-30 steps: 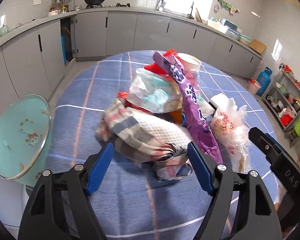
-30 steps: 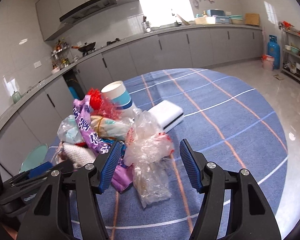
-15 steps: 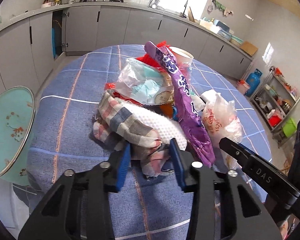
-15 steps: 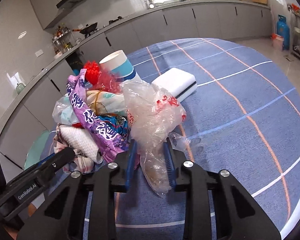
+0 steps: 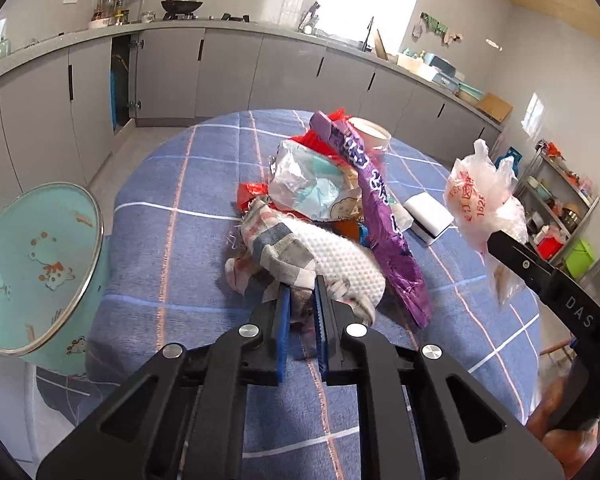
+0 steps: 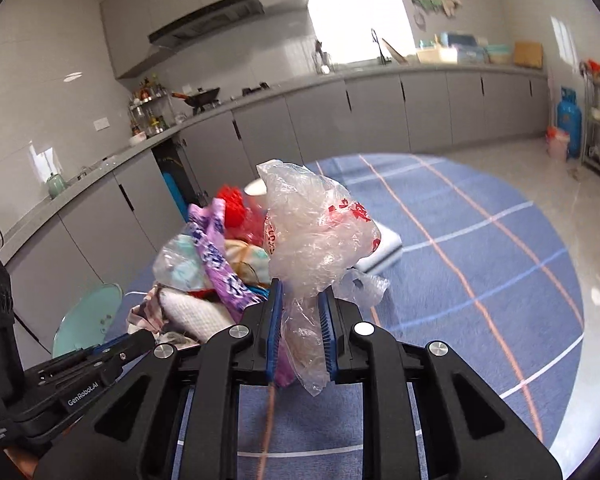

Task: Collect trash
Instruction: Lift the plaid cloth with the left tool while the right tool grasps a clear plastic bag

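Note:
A trash pile sits on the blue checked tablecloth [image 5: 172,240]: a plaid and white cloth [image 5: 300,256], a purple wrapper [image 5: 380,216], a pale plastic packet [image 5: 312,184], red scraps and a paper cup [image 5: 370,134]. My left gripper [image 5: 300,296] is shut on the near edge of the plaid cloth. My right gripper [image 6: 300,312] is shut on a clear plastic bag with red print [image 6: 316,240] and holds it lifted above the table; the bag also shows in the left wrist view [image 5: 480,204].
A teal enamel basin [image 5: 36,268] stands off the table's left edge. A white box [image 5: 428,216] lies right of the pile. Grey kitchen cabinets [image 5: 228,72] run behind. A metal shelf rack [image 5: 560,208] stands at the right.
Both grippers went from open to shut: the left closed on the plaid cloth, the right closed on the clear plastic bag and lifted it off the pile.

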`<action>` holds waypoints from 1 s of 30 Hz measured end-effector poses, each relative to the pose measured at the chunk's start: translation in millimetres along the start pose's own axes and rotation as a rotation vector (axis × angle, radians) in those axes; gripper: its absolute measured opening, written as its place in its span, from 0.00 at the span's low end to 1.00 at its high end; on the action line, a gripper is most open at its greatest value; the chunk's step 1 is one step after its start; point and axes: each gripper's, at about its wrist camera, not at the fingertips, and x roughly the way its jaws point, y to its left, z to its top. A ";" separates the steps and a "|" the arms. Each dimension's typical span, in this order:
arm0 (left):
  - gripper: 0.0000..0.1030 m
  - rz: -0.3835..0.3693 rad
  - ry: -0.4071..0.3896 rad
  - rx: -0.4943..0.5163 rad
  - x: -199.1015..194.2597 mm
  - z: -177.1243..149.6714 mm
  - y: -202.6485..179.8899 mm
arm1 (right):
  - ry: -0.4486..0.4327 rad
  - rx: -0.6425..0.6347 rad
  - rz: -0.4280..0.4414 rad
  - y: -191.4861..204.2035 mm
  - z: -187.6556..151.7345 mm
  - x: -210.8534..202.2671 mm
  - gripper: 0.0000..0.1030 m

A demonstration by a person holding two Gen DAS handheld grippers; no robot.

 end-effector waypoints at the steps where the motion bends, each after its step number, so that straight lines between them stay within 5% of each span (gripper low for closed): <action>1: 0.10 -0.001 -0.007 0.002 -3.1 0.0 0.6 | 0.001 -0.003 0.000 0.9 0.7 1.5 0.18; 15: 0.10 0.028 -0.165 -0.014 -57.6 14.4 19.0 | -0.013 -0.019 0.031 13.8 7.8 -4.5 0.18; 30: 0.10 0.193 -0.192 -0.107 -85.0 24.3 83.0 | 0.042 -0.154 0.198 105.5 11.7 15.7 0.18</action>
